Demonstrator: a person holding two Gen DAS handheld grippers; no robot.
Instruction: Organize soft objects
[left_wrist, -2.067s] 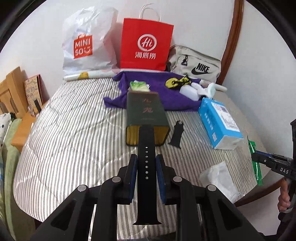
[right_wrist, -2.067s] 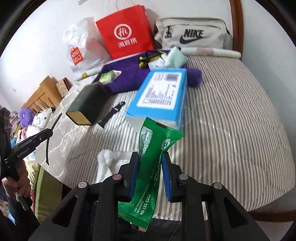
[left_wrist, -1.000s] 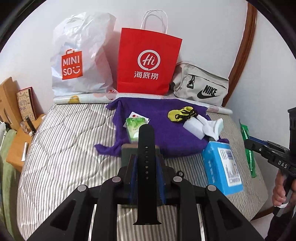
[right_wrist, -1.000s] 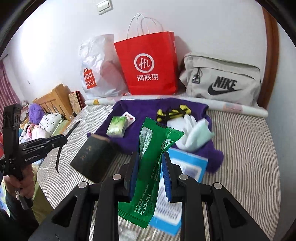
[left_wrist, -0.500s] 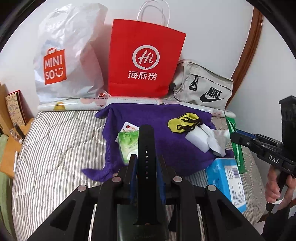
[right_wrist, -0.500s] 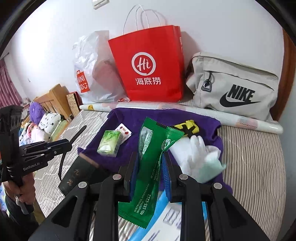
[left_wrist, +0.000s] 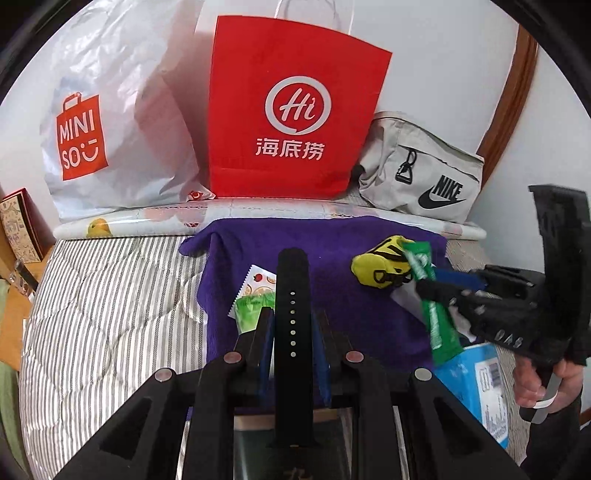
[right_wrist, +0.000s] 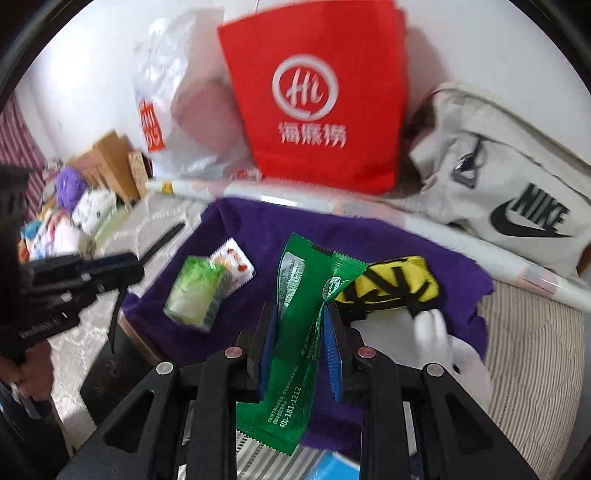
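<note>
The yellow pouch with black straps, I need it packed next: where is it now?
The yellow pouch lies on the purple towel, right of centre in the right wrist view, just behind the green packet and in front of the grey Nike bag.

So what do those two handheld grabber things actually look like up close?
Both are matte black plastic. The left gripper and the right gripper each have two angular fingers lined with ribbed blue pads, and silver round pins at the joints. Seen from the side, the right gripper has a tall black handle and white lettering, only partly readable. No cables or sleeves are visible.
</note>
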